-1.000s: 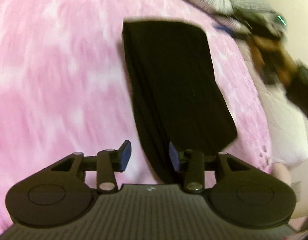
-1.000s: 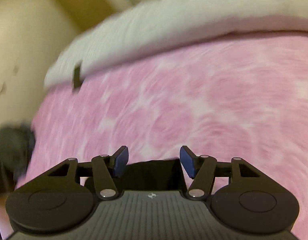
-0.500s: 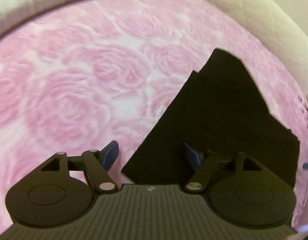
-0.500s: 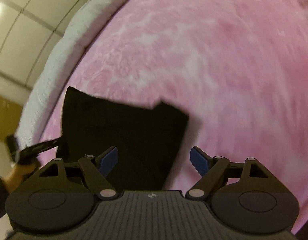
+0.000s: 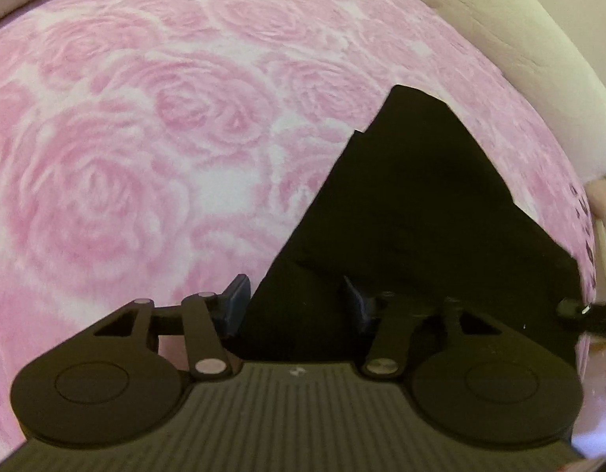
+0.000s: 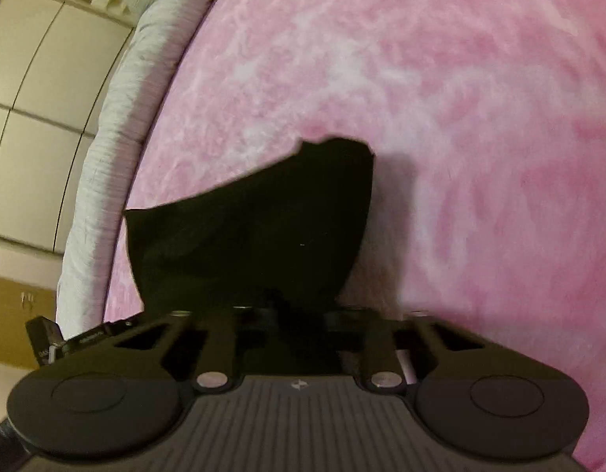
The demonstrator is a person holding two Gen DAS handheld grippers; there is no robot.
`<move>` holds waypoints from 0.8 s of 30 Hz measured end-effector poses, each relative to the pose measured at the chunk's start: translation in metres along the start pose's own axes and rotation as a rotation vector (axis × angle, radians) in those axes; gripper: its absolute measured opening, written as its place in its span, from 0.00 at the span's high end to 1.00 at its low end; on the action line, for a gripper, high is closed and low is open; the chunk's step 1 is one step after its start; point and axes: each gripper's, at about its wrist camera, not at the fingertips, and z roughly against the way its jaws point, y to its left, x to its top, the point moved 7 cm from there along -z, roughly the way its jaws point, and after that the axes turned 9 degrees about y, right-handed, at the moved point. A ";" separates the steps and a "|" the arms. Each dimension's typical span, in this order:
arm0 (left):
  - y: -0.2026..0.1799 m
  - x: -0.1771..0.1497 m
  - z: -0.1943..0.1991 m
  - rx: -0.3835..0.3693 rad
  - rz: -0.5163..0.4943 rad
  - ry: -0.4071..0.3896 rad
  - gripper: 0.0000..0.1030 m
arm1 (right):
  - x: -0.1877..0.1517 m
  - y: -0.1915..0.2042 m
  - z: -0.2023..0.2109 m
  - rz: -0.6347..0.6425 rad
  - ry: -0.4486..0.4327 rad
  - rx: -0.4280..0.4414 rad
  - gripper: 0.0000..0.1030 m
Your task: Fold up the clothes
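1. between the fingers of the left gripper (image 5: pixel 294 302), a wide gap is kept; the near corner of the black garment (image 5: pixel 413 212) is seen in that gap, but no pinch on the cloth can be made out.
2. at the right gripper (image 6: pixel 299 314), the fingers are drawn close together and the near edge of the black garment (image 6: pixel 255 232) is gathered between them, so the cloth appears to be held.
3. the garment is laid partly folded, with one layer seen over another in the left wrist view, and a shadow is cast beside its raised edge in the right wrist view.
4. the garment is spread on a pink rose-patterned blanket (image 5: pixel 153 149), which is seen all around it (image 6: pixel 460 118).
5. a pale quilted cover (image 6: pixel 106 126) is seen along the blanket's edge, and cream cabinet doors (image 6: pixel 35 70) are seen beyond it.
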 end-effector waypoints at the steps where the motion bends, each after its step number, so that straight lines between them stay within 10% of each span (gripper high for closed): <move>1: -0.007 -0.005 0.002 -0.004 0.016 -0.005 0.57 | 0.013 0.009 0.009 0.052 0.007 -0.010 0.91; 7: -0.044 -0.035 0.014 -0.020 0.086 -0.039 0.57 | 0.114 0.043 0.031 0.339 -0.033 -0.134 0.83; 12: -0.064 -0.037 0.034 0.002 -0.011 -0.101 0.59 | 0.121 0.046 0.048 0.421 -0.145 -0.254 0.69; 18: -0.087 -0.039 0.058 0.027 -0.127 -0.176 0.63 | 0.005 0.070 0.037 0.565 -0.102 -0.174 0.69; 24: -0.074 -0.055 0.007 0.102 -0.265 -0.089 0.58 | -0.083 0.057 -0.022 0.681 0.008 -0.212 0.69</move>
